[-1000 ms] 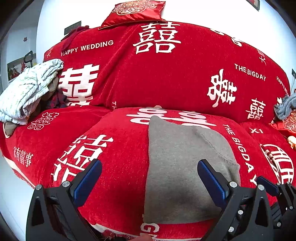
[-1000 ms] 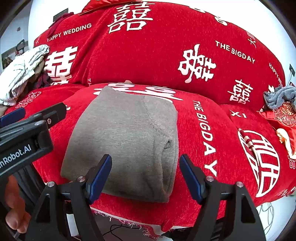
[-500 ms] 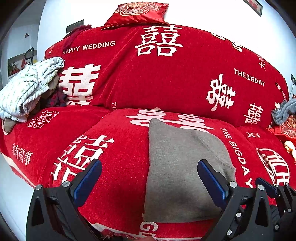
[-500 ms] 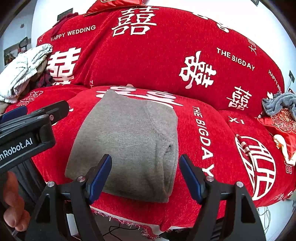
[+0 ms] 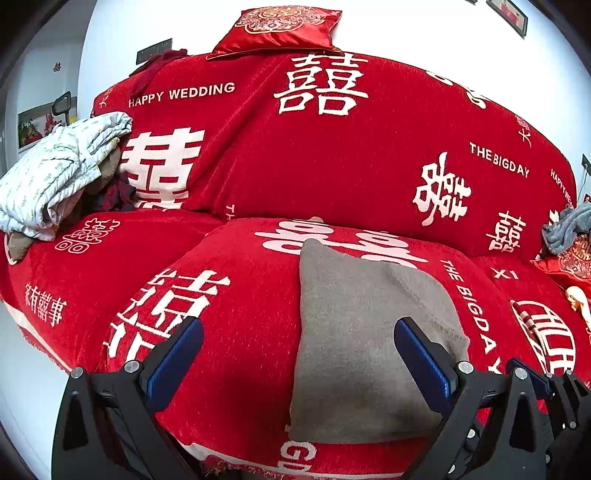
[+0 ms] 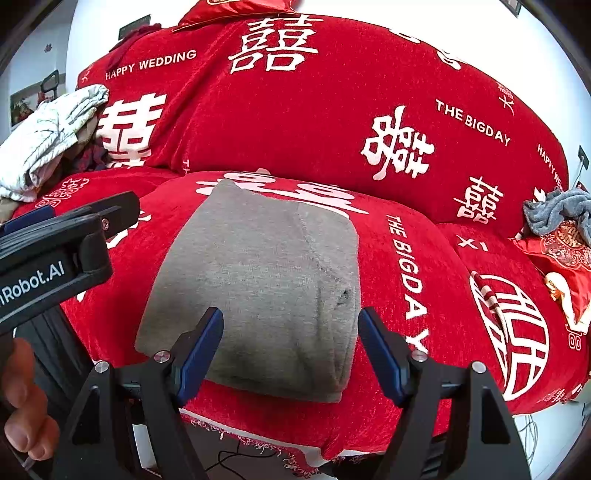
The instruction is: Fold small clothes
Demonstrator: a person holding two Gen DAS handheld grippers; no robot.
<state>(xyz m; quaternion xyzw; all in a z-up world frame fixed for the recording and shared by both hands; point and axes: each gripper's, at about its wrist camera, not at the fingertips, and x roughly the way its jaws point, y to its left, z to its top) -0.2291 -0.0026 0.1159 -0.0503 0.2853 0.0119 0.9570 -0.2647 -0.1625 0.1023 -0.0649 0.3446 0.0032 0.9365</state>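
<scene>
A white-walled room is filled by a sofa [image 5: 332,155] under a red cover printed with white double-happiness characters and the words "HAPPY WEDDING" and "THE BIGDAY". A red embroidered cushion [image 5: 280,27] sits on top of the backrest, a heap of pale printed bedding [image 5: 55,177] is piled at the sofa's left end, and a crumpled grey-blue cloth [image 6: 554,212] lies at its right end. On the middle seat cushion rests the folded grey garment [image 6: 258,280], flat, its folded edge toward the front of the seat. The left gripper [image 5: 299,354] hangs over the seat's front with its blue-padded jaws spread wide and nothing between them; the right gripper [image 6: 291,347] hangs over the garment's near edge, jaws likewise apart and not pressing on the cloth. From a second earlier both views have barely shifted; the garment lies as it did and both grippers' jaws are unchanged.
</scene>
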